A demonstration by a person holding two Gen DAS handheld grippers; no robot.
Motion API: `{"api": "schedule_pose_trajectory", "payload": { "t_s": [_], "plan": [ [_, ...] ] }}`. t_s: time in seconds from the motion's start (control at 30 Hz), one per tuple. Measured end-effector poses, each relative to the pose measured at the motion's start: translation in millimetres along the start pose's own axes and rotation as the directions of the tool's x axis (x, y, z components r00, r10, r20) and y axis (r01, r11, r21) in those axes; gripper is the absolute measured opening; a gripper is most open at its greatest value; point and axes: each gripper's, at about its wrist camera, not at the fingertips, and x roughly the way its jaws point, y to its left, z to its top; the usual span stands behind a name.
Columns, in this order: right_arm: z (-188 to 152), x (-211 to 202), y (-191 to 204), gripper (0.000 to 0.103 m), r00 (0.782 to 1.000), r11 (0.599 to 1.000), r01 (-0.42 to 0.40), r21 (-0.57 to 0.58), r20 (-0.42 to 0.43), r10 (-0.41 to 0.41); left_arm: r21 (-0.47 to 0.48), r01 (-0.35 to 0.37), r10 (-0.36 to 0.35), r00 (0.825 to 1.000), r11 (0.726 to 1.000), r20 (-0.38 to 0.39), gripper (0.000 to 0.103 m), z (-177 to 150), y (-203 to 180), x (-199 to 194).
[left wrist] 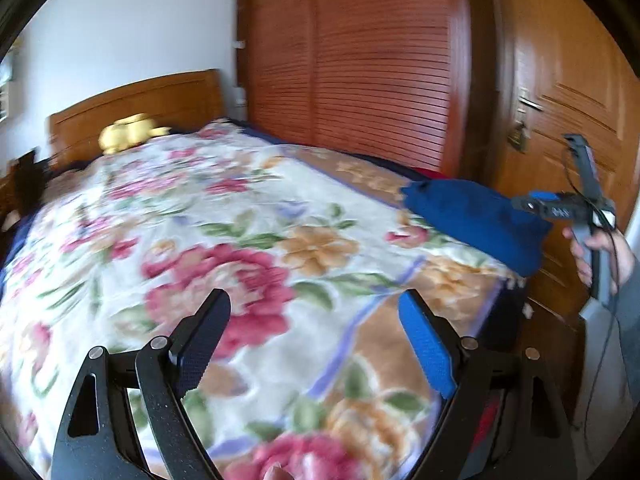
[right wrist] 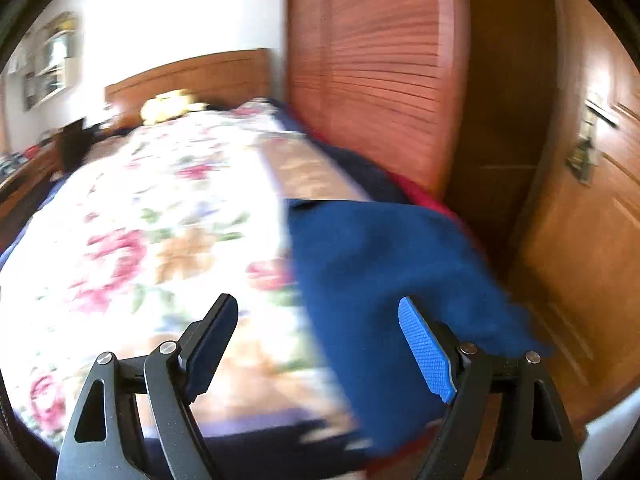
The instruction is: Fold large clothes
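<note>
A dark blue garment [left wrist: 472, 216] [right wrist: 380, 260] lies bunched on the right edge of the bed, close to the foot corner, partly hanging over the side. My left gripper [left wrist: 314, 300] hovers open over the floral blanket [left wrist: 224, 216], well left of the garment, with nothing between its fingers. My right gripper [right wrist: 318, 304] is open too, just short of the garment's near edge. Its blue pad [right wrist: 428, 352] overlaps the cloth in the picture without pressing on it. In the left wrist view a hand [left wrist: 596, 248] holds that gripper's handle at the far right, beside the garment.
The floral blanket [right wrist: 140, 240] covers the bed up to a wooden headboard [left wrist: 140, 104], where a yellow soft object [left wrist: 128, 132] lies. A louvred wardrobe [left wrist: 352, 60] stands close along the bed's right side. A wooden door [left wrist: 568, 100] is further right. Red fabric [right wrist: 420, 196] shows at the bed's edge.
</note>
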Motion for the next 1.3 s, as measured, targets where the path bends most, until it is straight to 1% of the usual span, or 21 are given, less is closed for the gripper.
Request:
{"api": "schedule_pose_trajectory", "payload": {
  "t_s": [0.03, 0.17, 0.2, 0.27, 0.33, 0.4, 0.47, 0.6, 0.67, 0.77, 0.83, 0.97, 1.1, 1.3],
  "plan": [
    [-3.0, -2.4, 18.5, 0.084, 0.999, 0.999, -0.041, -0.009, 0.0, 0.041, -0.017, -0.029, 0.029, 1.0, 0.999, -0.003, 0.086, -3.3, 7.4, -5.3],
    [-14.8, -6.4, 83.5, 0.084, 0.986, 0.985, -0.165, -0.047, 0.012, 0.165, -0.076, -0.096, 0.095, 0.995, 0.992, -0.019, 0.086, -19.1, 37.8, -23.2],
    [-17.0, -7.4, 101.4, 0.084, 0.981, 0.979, -0.195, -0.061, 0.014, 0.196, -0.087, -0.14, 0.138, 0.99, 0.986, -0.029, 0.086, -23.5, 46.4, -27.6],
    [-23.1, -7.4, 130.7, 0.084, 0.969, 0.966, -0.243, -0.089, 0.023, 0.246, -0.096, -0.202, 0.2, 0.979, 0.975, -0.037, 0.086, -30.7, 58.7, -35.1],
    [-28.6, -10.7, 160.0, 0.084, 0.957, 0.953, -0.284, -0.107, 0.024, 0.288, -0.111, -0.242, 0.239, 0.97, 0.964, -0.042, 0.086, -39.7, 70.2, -43.5],
    [-32.1, -12.0, 186.8, 0.084, 0.946, 0.939, -0.319, -0.128, 0.018, 0.324, -0.132, -0.263, 0.259, 0.965, 0.956, -0.05, 0.086, -45.8, 79.9, -50.0],
    [-34.0, -14.3, 207.8, 0.084, 0.94, 0.93, -0.335, -0.154, 0.02, 0.342, -0.158, -0.284, 0.279, 0.959, 0.946, -0.053, 0.086, -52.8, 91.3, -59.3],
    [-36.7, -16.8, 240.0, 0.084, 0.924, 0.913, -0.37, -0.174, 0.035, 0.381, -0.216, -0.325, 0.322, 0.945, 0.921, -0.05, 0.086, -62.7, 110.9, -80.2],
    [-34.5, -17.4, 247.5, 0.084, 0.916, 0.905, -0.384, -0.181, 0.051, 0.399, -0.241, -0.334, 0.335, 0.941, 0.911, -0.038, 0.086, -67.0, 119.2, -93.9],
    [-38.4, 4.1, 251.2, 0.084, 0.906, 0.899, -0.396, -0.185, 0.08, 0.415, -0.266, -0.35, 0.358, 0.934, 0.898, -0.018, 0.086, -68.0, 127.6, -109.2],
    [-39.8, -2.9, 254.9, 0.084, 0.903, 0.898, -0.395, -0.192, 0.099, 0.418, -0.275, -0.359, 0.371, 0.929, 0.892, -0.008, 0.086, -69.1, 131.1, -117.0],
    [-48.2, 3.9, 258.2, 0.084, 0.896, 0.892, -0.405, -0.201, 0.109, 0.431, -0.287, -0.375, 0.393, 0.92, 0.882, 0.005, 0.086, -71.0, 135.1, -128.0],
    [-55.5, 13.5, 260.1, 0.084, 0.897, 0.892, -0.399, -0.21, 0.113, 0.428, -0.288, -0.382, 0.402, 0.916, 0.878, 0.011, 0.086, -70.3, 136.3, -133.6],
    [-49.7, 10.5, 254.3, 0.084, 0.898, 0.894, -0.395, -0.211, 0.117, 0.424, -0.281, -0.384, 0.406, 0.914, 0.88, 0.023, 0.086, -68.5, 133.2, -138.2]
  ]
}}
